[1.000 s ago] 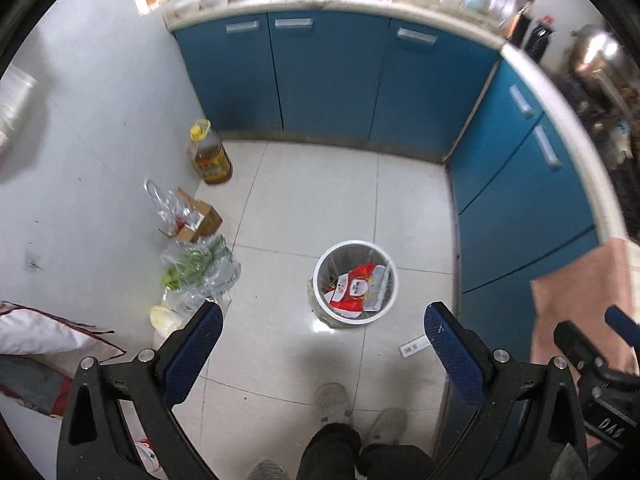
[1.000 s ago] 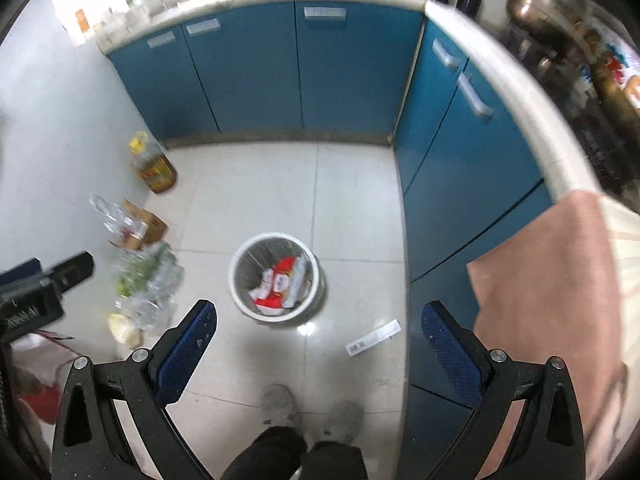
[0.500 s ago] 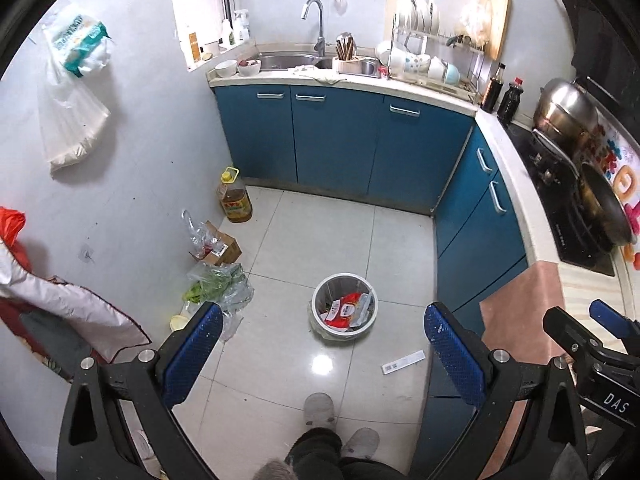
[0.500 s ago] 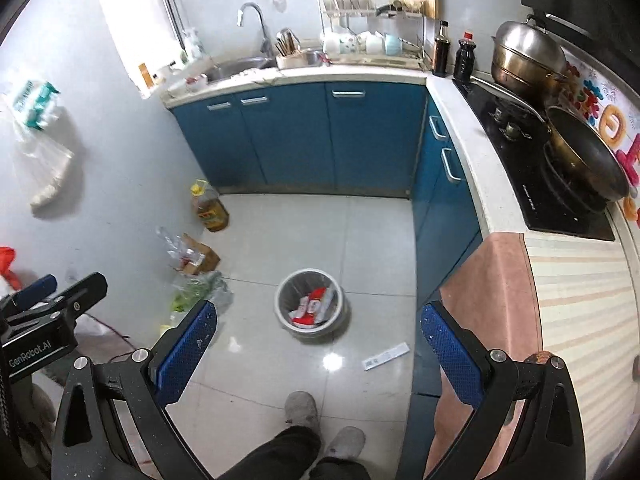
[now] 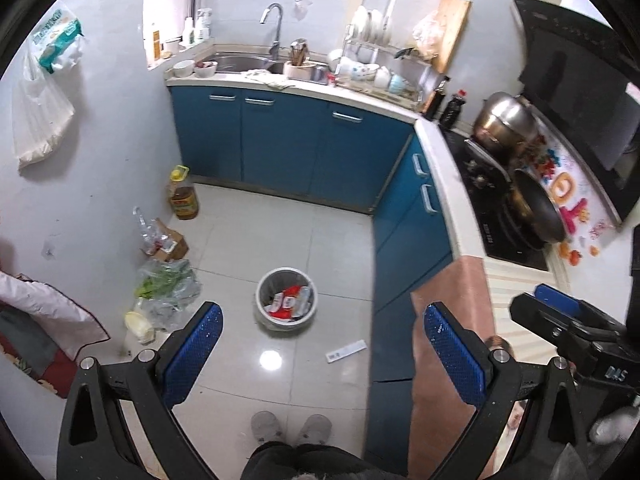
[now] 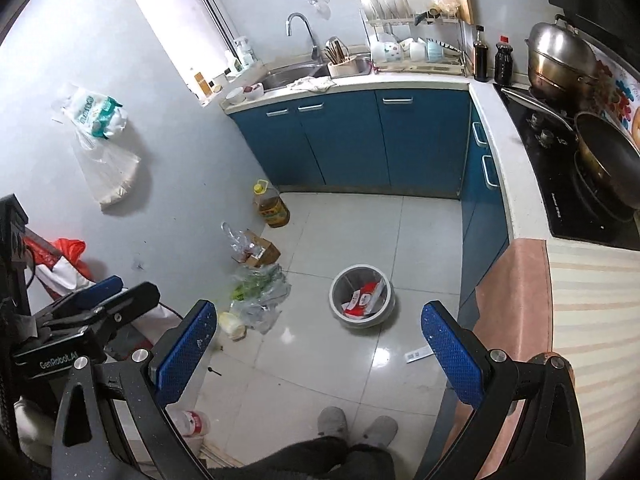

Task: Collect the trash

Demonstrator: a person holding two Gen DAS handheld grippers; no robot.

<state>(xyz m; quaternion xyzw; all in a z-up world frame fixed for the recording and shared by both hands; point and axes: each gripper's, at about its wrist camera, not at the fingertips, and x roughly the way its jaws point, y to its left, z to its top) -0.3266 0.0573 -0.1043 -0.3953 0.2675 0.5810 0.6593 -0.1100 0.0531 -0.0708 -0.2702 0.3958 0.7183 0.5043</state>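
A round white trash bin [image 5: 286,300] stands on the tiled floor with red and white wrappers inside; it also shows in the right wrist view [image 6: 362,298]. A flat white paper strip [image 5: 346,351] lies on the floor to its right, also in the right wrist view [image 6: 418,353]. My left gripper [image 5: 320,344] is open and empty, held high above the floor. My right gripper [image 6: 316,342] is open and empty, also high. Each gripper shows at the edge of the other's view.
Blue cabinets [image 5: 288,148] line the back and right. Clear bags of greens [image 5: 168,284], a cardboard box [image 5: 166,242] and an oil bottle [image 5: 183,196] sit along the left wall. A white bottle [image 6: 192,424] lies near my feet [image 5: 292,428]. A cooktop with pans [image 6: 592,168] is at right.
Both grippers have risen and tilted up; the bin looks smaller and farther, and the sink, counter and stove have come into view. Both stay open and empty.
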